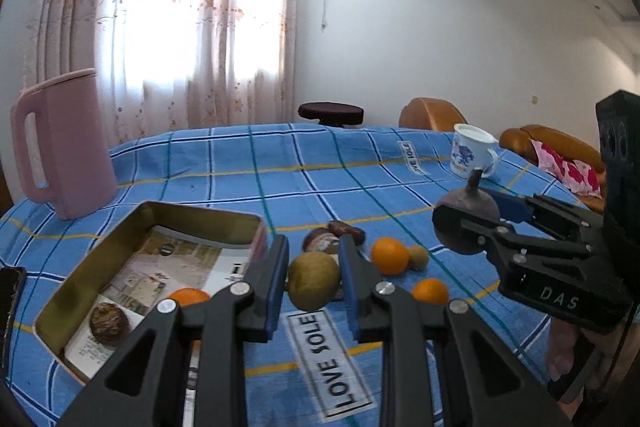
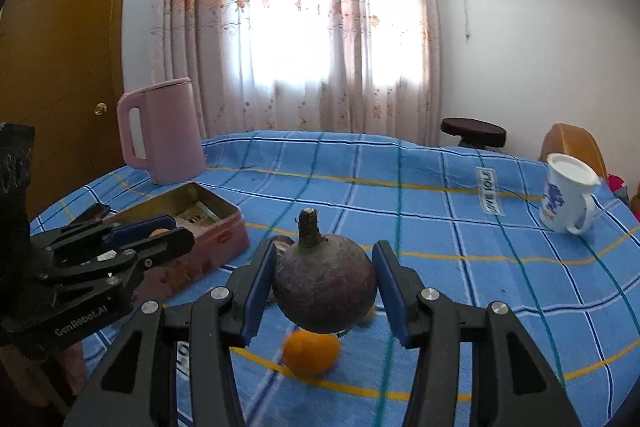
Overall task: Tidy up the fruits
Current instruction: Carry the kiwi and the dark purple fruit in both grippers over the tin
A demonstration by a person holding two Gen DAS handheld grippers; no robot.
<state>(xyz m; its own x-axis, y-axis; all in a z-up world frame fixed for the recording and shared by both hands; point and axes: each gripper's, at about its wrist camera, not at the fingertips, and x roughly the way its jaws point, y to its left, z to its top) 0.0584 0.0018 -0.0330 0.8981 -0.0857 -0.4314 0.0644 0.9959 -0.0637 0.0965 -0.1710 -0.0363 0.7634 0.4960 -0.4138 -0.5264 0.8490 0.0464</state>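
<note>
- Blue plaid cloth [image 1: 304,155] covers the table.
- Rectangular metal tin [image 1: 100,263], paper-lined, holds two fruits.
- My right gripper [image 2: 324,287] clamps a round, matte purple fruit [image 2: 325,285], lifted.
- My left gripper [image 1: 314,279] brackets a rough green-brown fruit [image 1: 314,281]; grip unclear.

- Pink kettle [image 1: 64,143] standing on the table [image 1: 280,163], which wears a blue checked cloth.
- White mug [image 1: 472,151] with blue print at the far side.
- Dark round stool [image 1: 330,111] beyond.
- Flowered curtains [image 1: 180,27].

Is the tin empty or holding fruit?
Holding fruit: the open tin has an orange and a brown fruit on its paper lining.
</note>
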